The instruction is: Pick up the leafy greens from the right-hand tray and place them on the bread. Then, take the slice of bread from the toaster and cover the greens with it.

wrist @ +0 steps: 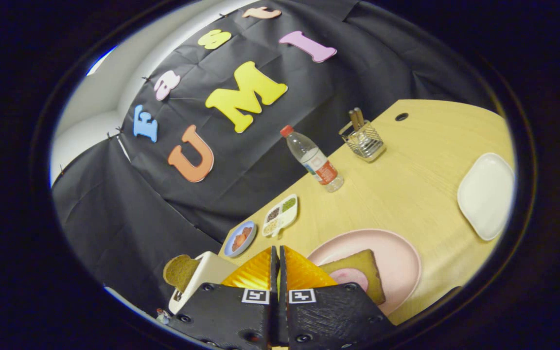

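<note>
On the pink plate [396,253], just ahead of the right finger, lies one slice of brown bread [360,270] with a round pink slice of what looks like ham [349,277] on top. No leafy greens can be made out on it or on the white tray [486,194], which sits well apart on the right of the wooden table [406,184] and looks bare from this angle. A second slice of bread [180,271] stands up out of the white toaster [202,279] just beside the left finger.

The gripper [278,260] is clenched, its two orange fingers pressed together with nothing between them.

By my judgement the greens would be light, soft and easily crushed, so a gentle pinch at a bunched part would suit them. The toaster slice should be light and fairly stiff but crumbly; taking it by the exposed top edge, fingers on its two flat faces, seems best.

Further out stand one blue dish [239,238] of reddish food, one divided dish [281,214] with several sorts of grains, one plastic water bottle [313,159] with a red cap, and one wire holder [363,140] with utensils, too small to count.
</note>
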